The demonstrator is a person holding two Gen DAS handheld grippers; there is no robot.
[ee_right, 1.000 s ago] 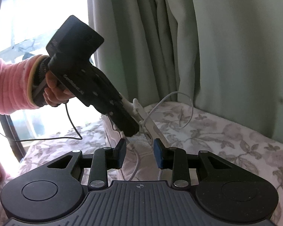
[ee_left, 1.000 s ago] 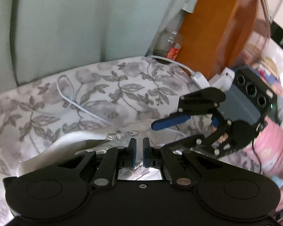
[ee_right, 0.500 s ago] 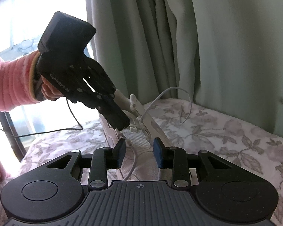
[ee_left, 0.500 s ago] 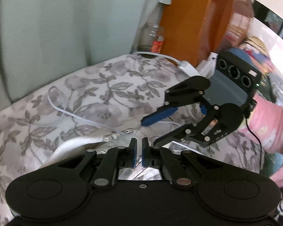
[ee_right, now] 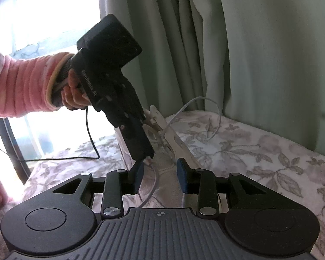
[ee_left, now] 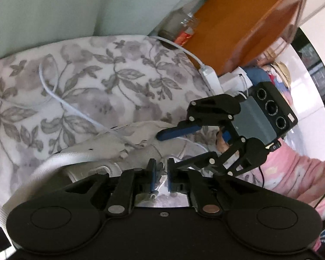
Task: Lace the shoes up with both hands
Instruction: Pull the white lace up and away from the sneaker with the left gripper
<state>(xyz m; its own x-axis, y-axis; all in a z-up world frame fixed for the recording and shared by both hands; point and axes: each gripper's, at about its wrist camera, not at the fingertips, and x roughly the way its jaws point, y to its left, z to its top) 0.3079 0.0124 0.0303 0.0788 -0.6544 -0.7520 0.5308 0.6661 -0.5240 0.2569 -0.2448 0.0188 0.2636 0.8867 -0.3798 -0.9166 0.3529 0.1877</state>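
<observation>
I am working two hand-held tools over a white shoe (ee_left: 110,149) that is lying on a bed covered by a grey floral bedspread (ee_left: 110,80). My left tool (ee_left: 161,174) is pointing steeply down at the shoe's lacing area. Its jaws have just been opening a little, leaving a narrow gap, and a lace end with its small tip (ee_left: 155,195) is sitting in that gap; I cannot tell whether the pads are pressing on it. In the right wrist view, the left tool's (ee_right: 144,155) closed-looking tips are hanging right above the shoe's tongue.

My right tool (ee_right: 160,176) is pointing gently down toward the shoe (ee_right: 175,145), its jaws standing partly apart with nothing pinched. A white shoelace (ee_right: 150,189) is trailing loosely between its blue pads (ee_right: 137,172), not touching either.

A loose loop of lace (ee_left: 54,93) is lying across the bedspread beyond the shoe. A pink sleeve (ee_right: 17,82) is covering the arm holding the left tool. Green curtains (ee_right: 260,49) are hanging behind the bed, and a glass jar (ee_left: 177,25) is standing beside an orange wooden cabinet (ee_left: 255,21).
</observation>
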